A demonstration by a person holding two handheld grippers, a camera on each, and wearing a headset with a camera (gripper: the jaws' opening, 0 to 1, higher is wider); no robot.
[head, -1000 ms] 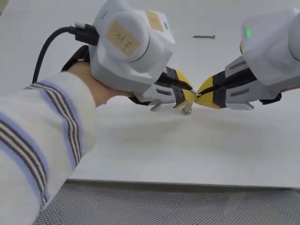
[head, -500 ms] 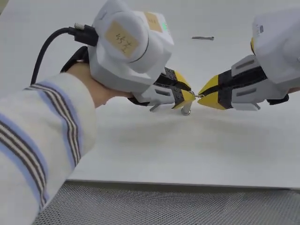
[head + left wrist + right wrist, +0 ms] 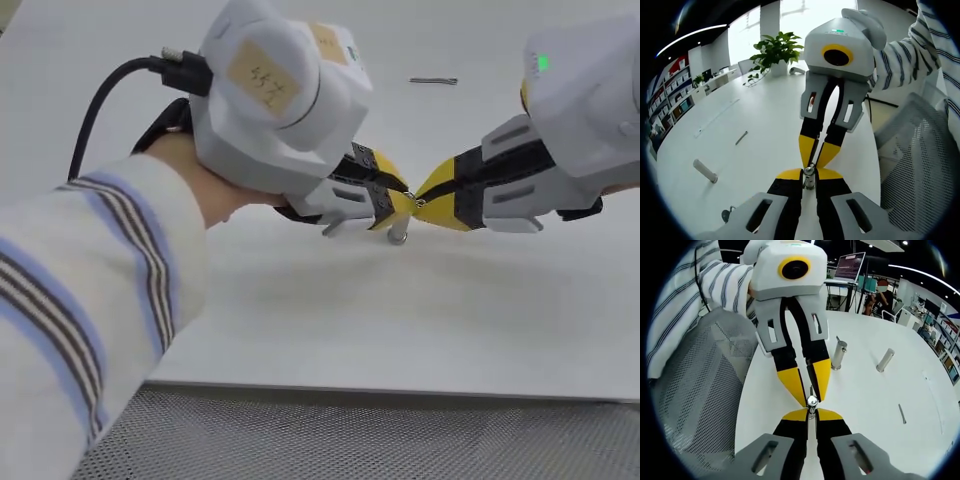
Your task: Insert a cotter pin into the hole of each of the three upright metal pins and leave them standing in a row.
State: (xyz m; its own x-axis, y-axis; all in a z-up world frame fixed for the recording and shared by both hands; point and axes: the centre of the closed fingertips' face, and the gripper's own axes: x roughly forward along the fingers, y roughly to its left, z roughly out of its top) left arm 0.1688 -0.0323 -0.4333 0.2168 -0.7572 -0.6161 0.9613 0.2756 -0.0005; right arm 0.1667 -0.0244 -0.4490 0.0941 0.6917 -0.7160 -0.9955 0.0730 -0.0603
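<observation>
Metal pin (image 3: 810, 178): we find a short, smooth, silver-grey cylinder with a rounded head. It sits between the yellow wedge tips of the left gripper (image 3: 400, 205), which is clenched on it. In the head view its lower end juts below those tips, close over the matt white table (image 3: 330, 300); we cannot tell whether it touches. The right gripper (image 3: 428, 197) meets the left tip to tip, its jaws pressed together on a thin wire cotter pin (image 3: 811, 412) at the pin's head. The right gripper view adds a second metal pin (image 3: 839, 354), upright, with a fitted cotter pin (image 3: 836, 339) at its top. Near it are a third metal pin (image 3: 885, 360), attitude unclear, and a loose cotter pin (image 3: 902, 413). The left gripper view adds a potted plant (image 3: 777, 50) on the table's far side.
</observation>
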